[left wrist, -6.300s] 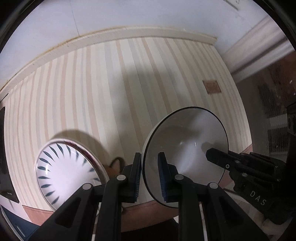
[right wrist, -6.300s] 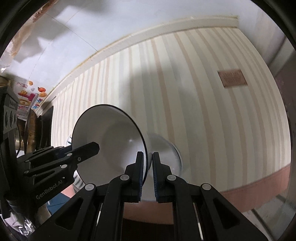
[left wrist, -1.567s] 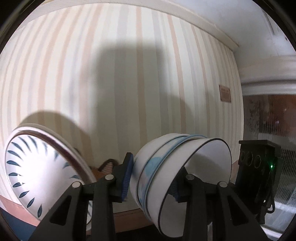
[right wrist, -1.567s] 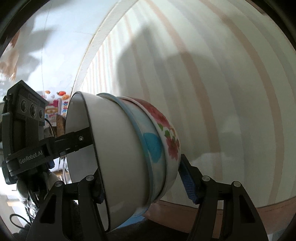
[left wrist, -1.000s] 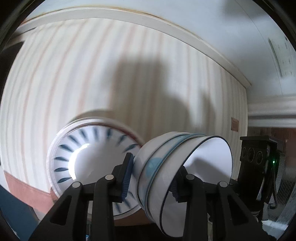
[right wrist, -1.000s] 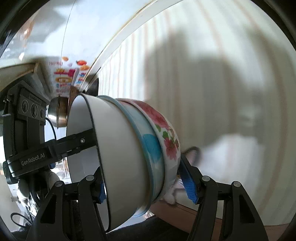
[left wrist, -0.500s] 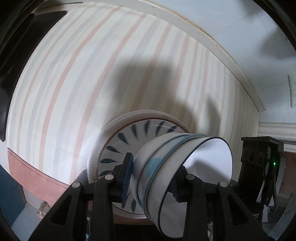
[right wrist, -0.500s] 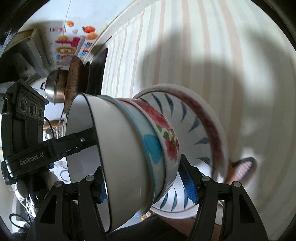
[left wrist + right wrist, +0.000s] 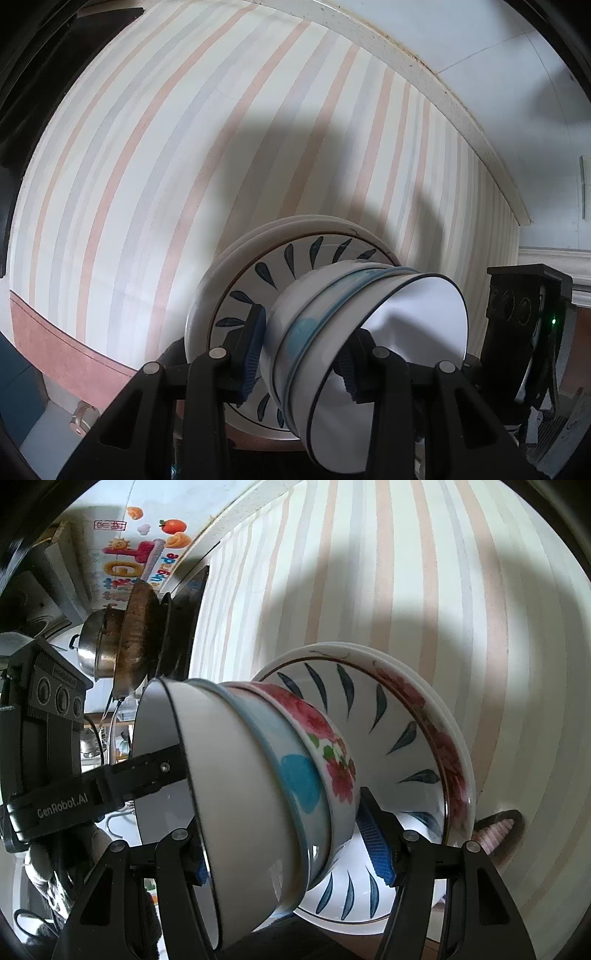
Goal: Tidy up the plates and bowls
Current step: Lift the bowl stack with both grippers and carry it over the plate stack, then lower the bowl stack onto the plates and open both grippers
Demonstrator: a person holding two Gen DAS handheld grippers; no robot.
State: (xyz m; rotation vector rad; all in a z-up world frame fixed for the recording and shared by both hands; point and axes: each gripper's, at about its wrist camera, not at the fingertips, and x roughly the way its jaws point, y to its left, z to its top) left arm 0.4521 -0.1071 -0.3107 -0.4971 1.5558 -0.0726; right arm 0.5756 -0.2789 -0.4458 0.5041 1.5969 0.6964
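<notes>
Since half a second ago we have swung the bowl stack (image 9: 354,332) further over the plate stack (image 9: 243,273); the plates now fill more of both views, where 1.6 s ago only their edge showed at left.

Left gripper (image 9: 306,354): clenched across the stack's rim wall, one pad outside at 9 o'clock, the other inside the white bowl's mouth at 3 o'clock. Right gripper (image 9: 291,853): likewise clamped on the same bowl stack (image 9: 258,786), fingers at 8 and 4 o'clock of it. Three nested bowls: white innermost, blue-banded, floral outermost.

Key relation: the stack's axis lies tilted, mouth toward the left gripper's 3 o'clock, base pointing at the leaf-pattern plate's well (image 9: 406,746). In the right view the plates lie at 2 o'clock just beyond the floral base; contact cannot be told. Both grippers are equally engaged; neither is nearer.

Judgement: we are about to seat the bowls on the plates upon the striped surface (image 9: 147,155); the base must come square to the plate first.
</notes>
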